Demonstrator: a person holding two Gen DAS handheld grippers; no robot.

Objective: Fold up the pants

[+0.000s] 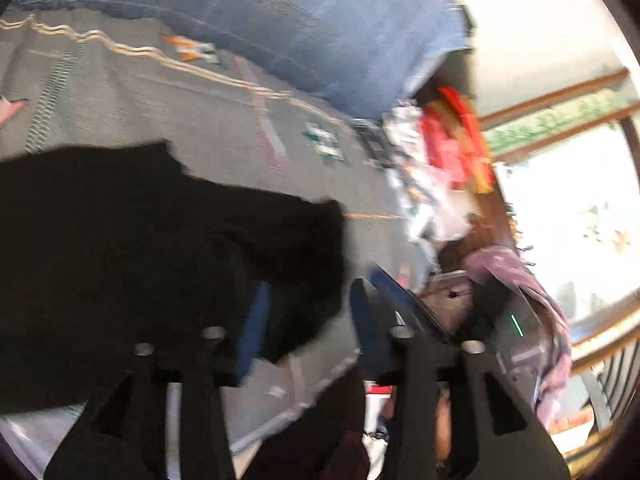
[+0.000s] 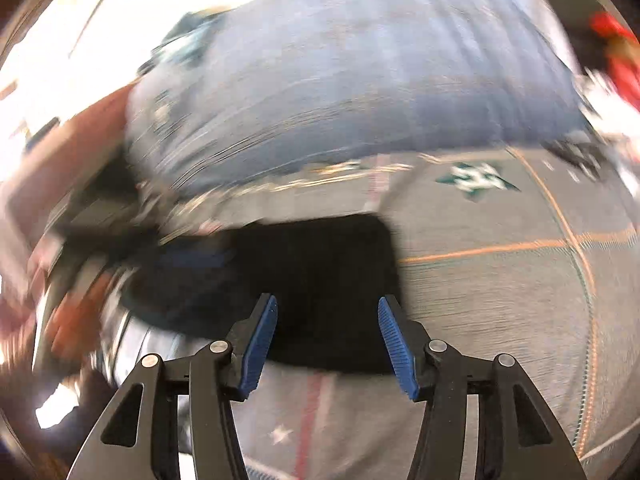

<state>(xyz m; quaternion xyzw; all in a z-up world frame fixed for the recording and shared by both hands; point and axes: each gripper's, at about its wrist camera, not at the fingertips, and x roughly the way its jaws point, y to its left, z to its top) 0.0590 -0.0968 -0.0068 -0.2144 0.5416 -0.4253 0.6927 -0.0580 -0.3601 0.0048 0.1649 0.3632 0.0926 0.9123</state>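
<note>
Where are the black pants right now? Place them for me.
The black pants lie folded on the grey patterned cloth, centre of the right wrist view, just ahead of the open right gripper, with blue jeans beyond them.

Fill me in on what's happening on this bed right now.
A person is folding clothes with a handheld tool in each hand. A black garment, probably the pants, lies folded on a grey patterned bedspread. Both the right tool and the left tool are open over it and grip nothing. A pair of blue jeans lies behind it. The pictures are motion-blurred.
</note>
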